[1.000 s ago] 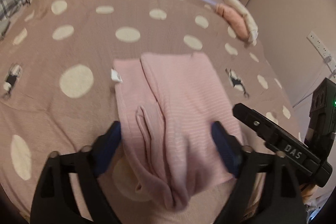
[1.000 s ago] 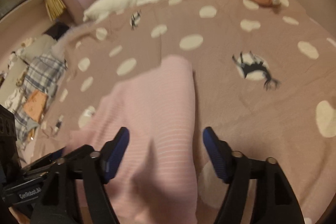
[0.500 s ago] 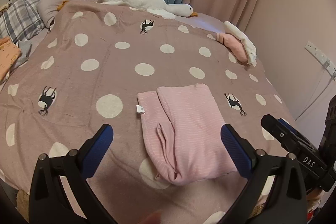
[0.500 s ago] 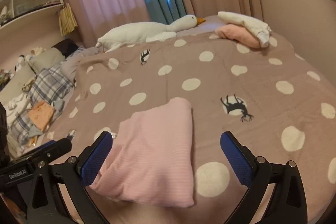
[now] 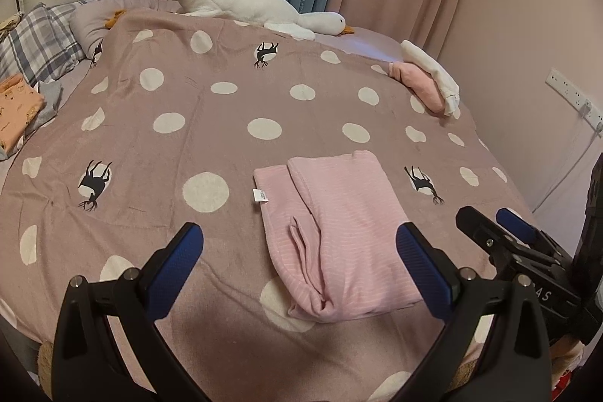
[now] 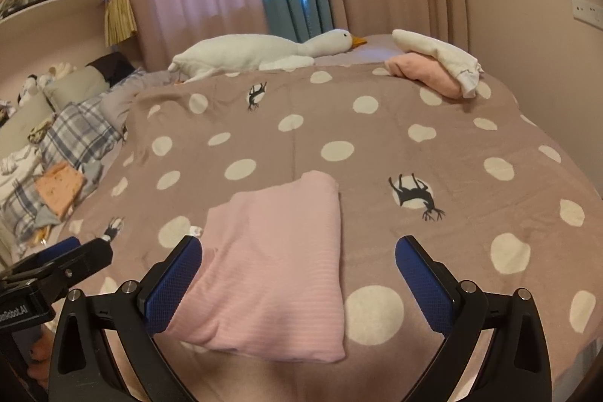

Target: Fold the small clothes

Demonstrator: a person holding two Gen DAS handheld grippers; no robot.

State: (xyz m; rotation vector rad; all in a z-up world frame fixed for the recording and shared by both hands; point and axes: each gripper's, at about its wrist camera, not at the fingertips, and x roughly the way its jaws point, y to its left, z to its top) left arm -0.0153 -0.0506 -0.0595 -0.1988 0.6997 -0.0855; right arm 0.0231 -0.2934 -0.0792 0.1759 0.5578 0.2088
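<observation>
Pink folded garment (image 5: 339, 232), lying flat on dotted blanket (image 5: 226, 123); left gripper (image 5: 301, 262) and right gripper (image 6: 297, 274) spread wide, jaws just opened, empty.

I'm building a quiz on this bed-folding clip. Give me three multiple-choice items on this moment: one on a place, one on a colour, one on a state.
1. Where does the long white plush goose lie?
A. along the far edge of the bed, before the curtains
B. on the folded garment
C. on the floor

2. What colour is the folded striped garment on the dotted mauve blanket?
A. grey
B. pale pink
C. blue

3. How do the left gripper and right gripper stand?
A. both shut on the garment
B. one open, one shut
C. both open, holding nothing

Answers:
1 A: the goose stretches across the bed's far side, below the curtains.
2 B: the cloth is pale pink with thin light stripes.
3 C: the blue pads of each stand wide apart, off the flat garment.
</observation>
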